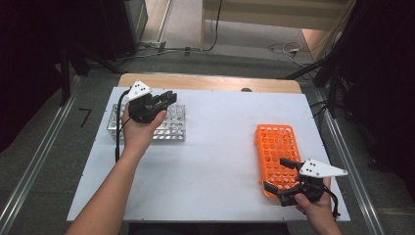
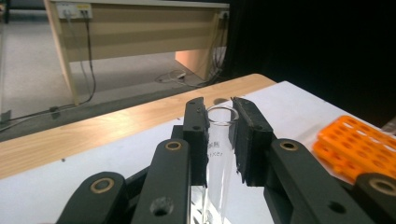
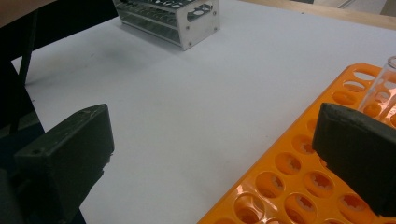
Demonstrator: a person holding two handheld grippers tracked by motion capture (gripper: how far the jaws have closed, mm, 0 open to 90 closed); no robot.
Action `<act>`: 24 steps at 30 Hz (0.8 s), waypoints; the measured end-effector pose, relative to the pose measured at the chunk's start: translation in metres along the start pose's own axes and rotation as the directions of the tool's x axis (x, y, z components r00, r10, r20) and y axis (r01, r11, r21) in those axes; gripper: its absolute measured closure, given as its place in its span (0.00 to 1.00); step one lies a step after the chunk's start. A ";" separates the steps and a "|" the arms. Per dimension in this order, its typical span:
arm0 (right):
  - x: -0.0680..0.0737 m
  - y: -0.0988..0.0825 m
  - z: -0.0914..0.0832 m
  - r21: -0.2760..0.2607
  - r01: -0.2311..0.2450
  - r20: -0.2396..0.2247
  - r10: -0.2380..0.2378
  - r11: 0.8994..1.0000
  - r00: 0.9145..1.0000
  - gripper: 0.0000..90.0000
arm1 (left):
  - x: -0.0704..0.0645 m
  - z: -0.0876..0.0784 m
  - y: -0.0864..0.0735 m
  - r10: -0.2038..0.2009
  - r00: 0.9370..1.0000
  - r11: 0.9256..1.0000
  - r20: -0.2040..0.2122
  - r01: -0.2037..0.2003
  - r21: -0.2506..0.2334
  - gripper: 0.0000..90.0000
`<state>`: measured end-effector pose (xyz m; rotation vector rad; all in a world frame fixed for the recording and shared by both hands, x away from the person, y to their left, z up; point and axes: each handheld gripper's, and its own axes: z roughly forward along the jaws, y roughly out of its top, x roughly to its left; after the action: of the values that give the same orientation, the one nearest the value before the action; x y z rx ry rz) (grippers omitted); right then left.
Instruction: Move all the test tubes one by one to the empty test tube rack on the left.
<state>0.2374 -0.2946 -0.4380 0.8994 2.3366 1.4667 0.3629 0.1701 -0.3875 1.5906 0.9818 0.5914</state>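
Observation:
My left gripper hovers over the far end of a metal tube rack at the table's left. In the left gripper view, my left gripper is shut on a clear glass test tube, which stands upright between the pads with its open rim level with the fingertips. My right gripper rests open at the near end of an orange tube rack on the right. In the right gripper view its jaws stand wide apart with nothing between them, one over the white table, one over the orange rack. Another glass tube stands in that rack.
The white tabletop lies between the two racks, with a wooden strip along its far edge. The metal rack shows far off in the right gripper view. Metal rails run along the floor on both sides.

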 end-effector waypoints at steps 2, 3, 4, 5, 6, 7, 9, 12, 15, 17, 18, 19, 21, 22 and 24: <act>-0.001 0.000 -0.001 -0.003 0.000 0.001 0.000 1.000 1.000 0.00 | 0.004 0.005 0.000 -0.001 1.000 1.000 -0.009 0.001 0.003 0.85; -0.001 -0.001 -0.001 -0.002 -0.001 0.003 0.001 1.000 1.000 0.00 | 0.006 0.007 -0.001 -0.004 1.000 1.000 -0.015 0.004 0.005 0.85; -0.001 -0.001 -0.001 -0.001 -0.001 0.005 0.001 1.000 1.000 0.00 | 0.007 0.010 -0.001 -0.005 1.000 1.000 -0.019 0.005 0.006 0.85; -0.002 -0.001 -0.001 0.000 -0.003 0.005 0.003 1.000 1.000 0.00 | 0.008 0.012 -0.001 -0.006 1.000 1.000 -0.021 0.006 0.005 0.85; -0.002 -0.001 -0.001 0.000 -0.005 0.005 0.005 1.000 1.000 0.00 | 0.009 0.014 0.000 -0.001 1.000 1.000 -0.028 0.001 0.001 0.85; -0.002 -0.001 -0.002 0.000 -0.004 0.006 0.004 1.000 1.000 0.00 | 0.010 0.016 0.000 0.000 0.999 1.000 -0.036 0.000 0.001 0.85; -0.002 -0.001 -0.002 -0.002 -0.002 0.007 0.002 1.000 1.000 0.00 | 0.013 0.019 0.002 -0.004 0.999 1.000 -0.050 0.003 -0.004 0.85; -0.003 -0.001 -0.002 -0.002 -0.003 0.010 0.003 1.000 1.000 0.00 | 0.018 0.025 0.003 -0.006 0.997 1.000 -0.077 0.006 -0.006 0.85; -0.003 -0.002 -0.003 -0.003 -0.003 0.011 0.003 1.000 1.000 0.00 | 0.023 0.029 0.001 -0.018 0.995 1.000 -0.094 0.017 -0.008 0.85; -0.003 -0.002 -0.003 -0.003 -0.004 0.011 0.004 1.000 1.000 0.00 | 0.027 0.032 0.000 -0.031 0.995 0.999 -0.098 0.031 -0.008 0.85; -0.004 -0.002 -0.004 -0.003 -0.005 0.014 0.005 1.000 1.000 0.00 | 0.028 0.033 -0.001 -0.035 0.995 0.999 -0.098 0.035 -0.005 0.85; -0.004 -0.002 -0.004 -0.004 -0.003 0.016 0.003 1.000 1.000 0.00 | 0.029 0.035 -0.002 -0.038 0.994 0.999 -0.102 0.038 0.000 0.85; -0.004 -0.002 -0.005 -0.006 -0.008 0.014 0.008 1.000 1.000 0.00 | 0.030 0.038 -0.004 -0.040 0.994 0.999 -0.102 0.042 0.009 0.85; -0.005 -0.002 -0.005 -0.006 -0.006 0.016 0.007 1.000 1.000 0.00 | 0.030 0.039 -0.005 -0.039 0.994 0.999 -0.106 0.040 0.013 0.85; -0.004 -0.002 -0.005 -0.006 -0.008 0.014 0.008 1.000 1.000 0.00 | 0.029 0.041 -0.006 -0.038 0.994 0.999 -0.104 0.040 0.018 0.85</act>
<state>0.2374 -0.3018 -0.4382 0.9150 2.3203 1.4650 0.4096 0.1727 -0.4074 1.5674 1.0967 0.6443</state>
